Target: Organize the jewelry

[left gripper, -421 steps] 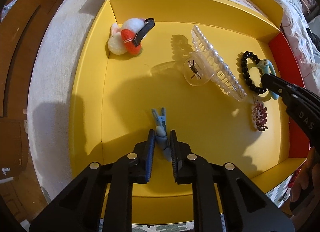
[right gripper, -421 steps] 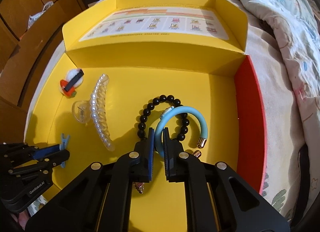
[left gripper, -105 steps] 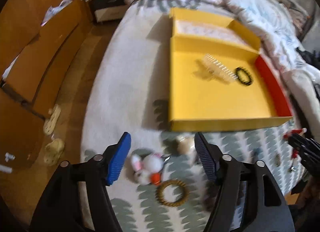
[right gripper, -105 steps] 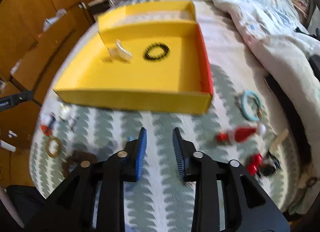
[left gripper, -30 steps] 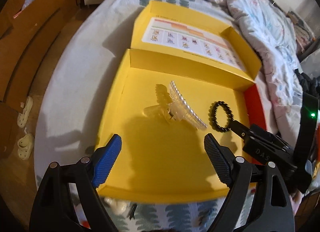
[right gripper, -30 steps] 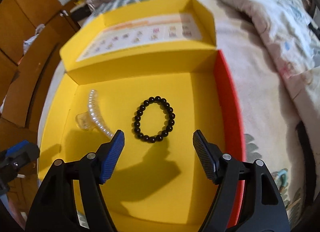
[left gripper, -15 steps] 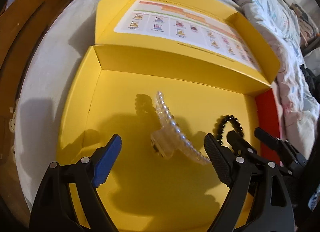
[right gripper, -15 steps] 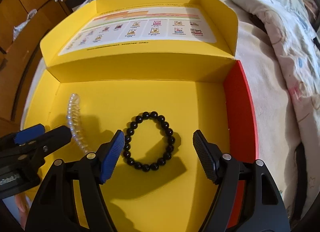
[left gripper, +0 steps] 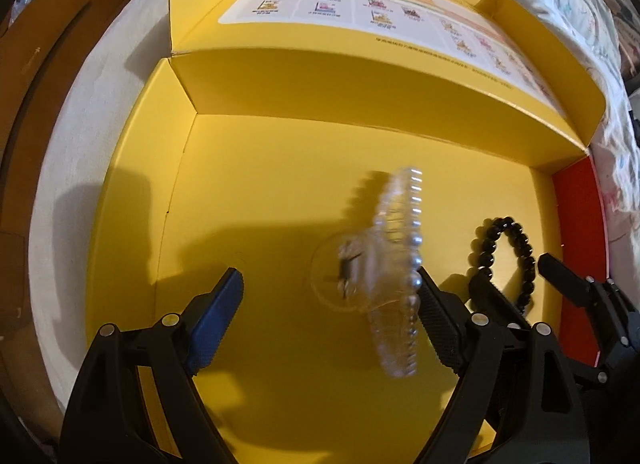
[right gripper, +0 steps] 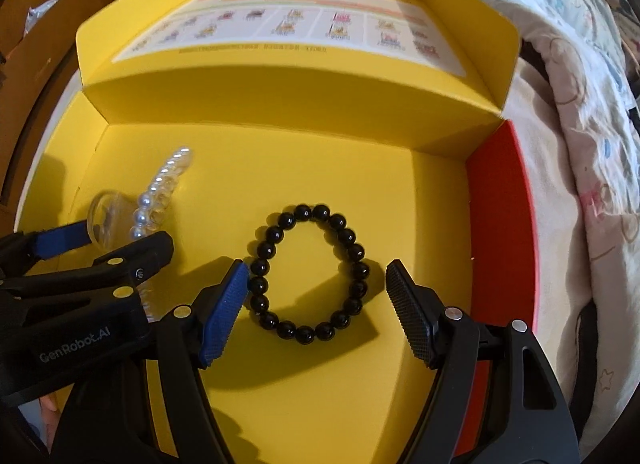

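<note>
Soft bedding with a pale quilt lies under and beside a big yellow box that has one red side wall and a printed sheet in its open lid. Only two pieces lie on the box floor: a clear hair claw with a row of pearls and a black bead bracelet. The right gripper points steeply down at the bracelet, and the ring of beads sits flat right between its two pads, near the blue pad and a bit apart from the black one; the jaws are wide open and hold nothing. The left gripper is open very wide and empty too. The claw lies just in front of it, off to the side of the black pad, and its long pearl row runs away from the camera, roughly in line with the fingers. So the right hand is nearer the bracelet and the left hand nearer the claw. A second ago both grippers were higher and farther back, and the claw and bracelet looked small and far ahead. Much earlier the box also held a fluffy clip, a blue clip and a blue bangle, and those are gone now.
</note>
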A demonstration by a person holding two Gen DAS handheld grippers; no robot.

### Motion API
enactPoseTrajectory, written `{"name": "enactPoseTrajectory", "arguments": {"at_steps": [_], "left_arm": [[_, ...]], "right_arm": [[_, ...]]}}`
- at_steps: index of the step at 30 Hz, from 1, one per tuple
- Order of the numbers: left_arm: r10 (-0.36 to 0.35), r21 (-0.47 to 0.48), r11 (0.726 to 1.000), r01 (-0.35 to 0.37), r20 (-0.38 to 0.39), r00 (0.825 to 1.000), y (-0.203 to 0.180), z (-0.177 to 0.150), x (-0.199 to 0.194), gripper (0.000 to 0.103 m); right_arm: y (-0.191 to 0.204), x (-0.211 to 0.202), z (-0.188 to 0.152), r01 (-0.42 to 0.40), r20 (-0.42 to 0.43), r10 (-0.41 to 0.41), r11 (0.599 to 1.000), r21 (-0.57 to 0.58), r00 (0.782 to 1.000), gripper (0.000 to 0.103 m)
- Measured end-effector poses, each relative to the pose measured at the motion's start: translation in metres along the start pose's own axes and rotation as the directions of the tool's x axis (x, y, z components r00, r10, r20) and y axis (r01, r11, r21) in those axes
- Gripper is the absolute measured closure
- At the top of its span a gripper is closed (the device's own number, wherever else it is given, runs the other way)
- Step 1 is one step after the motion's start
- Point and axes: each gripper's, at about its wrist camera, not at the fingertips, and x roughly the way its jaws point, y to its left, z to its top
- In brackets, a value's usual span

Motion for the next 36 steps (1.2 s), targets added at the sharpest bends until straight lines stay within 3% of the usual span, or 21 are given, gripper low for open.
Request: {"name": "enactPoseTrajectory", "arguments": {"at_steps": [11, 14, 16, 19, 21, 24, 33, 34, 35, 36], "left_arm": [[0.008, 0.019, 1.000, -0.008, -0.003, 1.000, -0.004, 0.001, 0.000, 0.026], [0.013, 0.009, 1.000, -0.013, 0.004, 1.000, 0.000, 0.004, -0.002, 0.035], [0.027, 0.010, 1.000, -0.027, 0.011, 1.000, 0.003, 0.004, -0.005, 0.051], [0.033, 0.007, 0.999, -0.033, 0.008, 0.999, 0.008, 0.004, -0.008, 0.066], [0.029, 0.003, 1.000, -0.029, 0.004, 1.000, 0.011, 0.005, -0.009, 0.069], [0.023, 0.004, 1.000, -0.023, 0.001, 1.000, 0.014, 0.007, -0.010, 0.081], [-0.021, -0.008, 1.000, 0.020, -0.012, 1.000, 0.019, 0.012, -0.012, 0.083], [-0.030, -0.009, 1.000, 0.030, -0.012, 0.999, 0.020, 0.013, -0.013, 0.083], [-0.031, -0.008, 0.999, 0.031, -0.009, 0.999, 0.019, 0.016, -0.012, 0.083], [-0.031, -0.006, 0.999, 0.031, -0.004, 1.000, 0.016, 0.022, -0.010, 0.083]], "right_arm": [[-0.012, -0.001, 0.000, -0.045, -0.022, 0.045, 0.999, -0.005, 0.999, 0.034], [-0.015, -0.002, -0.002, -0.039, -0.011, 0.039, 0.999, -0.001, 0.999, 0.042], [-0.018, -0.004, -0.001, -0.036, -0.002, 0.036, 0.999, 0.000, 0.999, 0.053], [-0.022, -0.006, -0.001, -0.037, 0.000, 0.037, 0.999, -0.001, 0.999, 0.062], [-0.023, -0.007, -0.001, -0.036, 0.000, 0.036, 0.999, -0.006, 0.999, 0.068], [-0.021, -0.011, -0.005, -0.028, 0.000, 0.028, 1.000, -0.014, 1.000, 0.081], [-0.034, -0.015, -0.006, -0.048, 0.004, 0.048, 0.998, 0.032, 0.999, 0.083], [-0.037, -0.017, -0.006, -0.056, 0.011, 0.056, 0.998, 0.040, 0.998, 0.085], [-0.040, -0.020, -0.005, -0.067, 0.021, 0.066, 0.997, 0.048, 0.998, 0.097], [-0.042, -0.025, -0.004, -0.072, 0.031, 0.070, 0.996, 0.054, 0.997, 0.102]]}}
